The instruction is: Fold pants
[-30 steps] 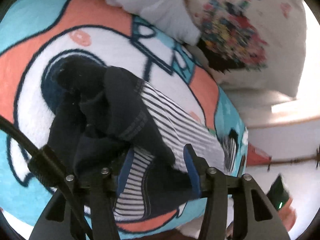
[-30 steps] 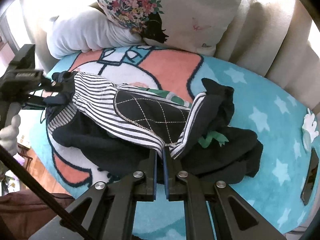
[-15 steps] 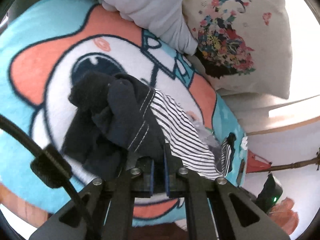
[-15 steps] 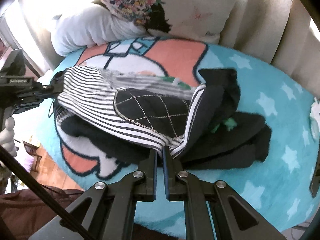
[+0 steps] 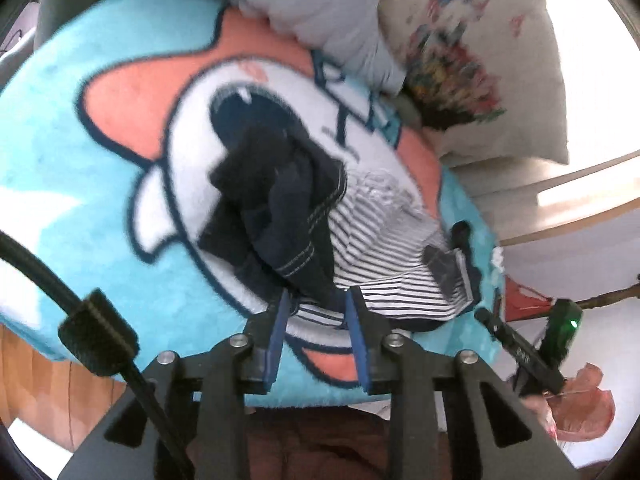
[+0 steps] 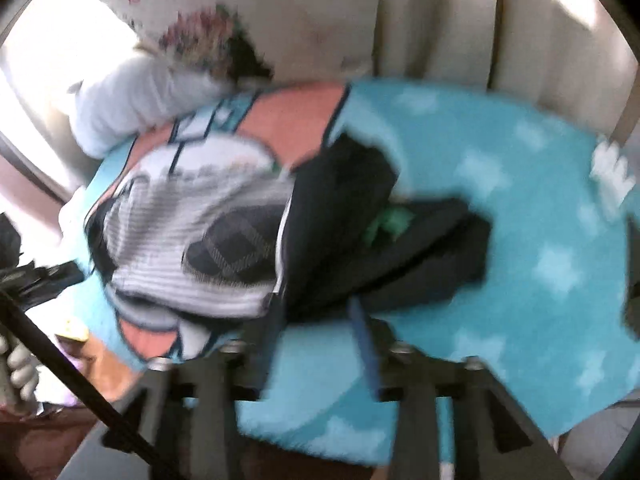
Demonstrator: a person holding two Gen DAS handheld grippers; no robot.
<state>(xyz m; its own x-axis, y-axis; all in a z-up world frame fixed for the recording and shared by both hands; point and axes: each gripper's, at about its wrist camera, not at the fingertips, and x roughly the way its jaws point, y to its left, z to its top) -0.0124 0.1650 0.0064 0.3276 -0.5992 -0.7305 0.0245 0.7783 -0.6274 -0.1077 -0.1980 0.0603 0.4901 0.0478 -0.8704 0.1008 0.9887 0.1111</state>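
Note:
The pants [image 5: 304, 216] are dark navy with a black-and-white striped inner side and lie bunched on a turquoise cartoon blanket [image 5: 80, 184]. My left gripper [image 5: 316, 312] is open, its blue pads either side of the near edge of the cloth. In the blurred right wrist view the pants [image 6: 248, 240] lie in a heap, striped part at left, dark part at right. My right gripper [image 6: 316, 320] is open just in front of the heap. The right gripper also shows in the left wrist view [image 5: 520, 344].
A floral pillow [image 5: 472, 52] and a pale grey cushion [image 5: 304, 12] lie at the back of the blanket. Cream sofa cushions [image 6: 460, 20] stand behind. A wooden floor [image 5: 48, 364] shows below the blanket's near edge.
Both grippers were shut on the pants half a second ago and have now opened and let go. The pants have dropped onto the blanket. The right view is blurred by motion.

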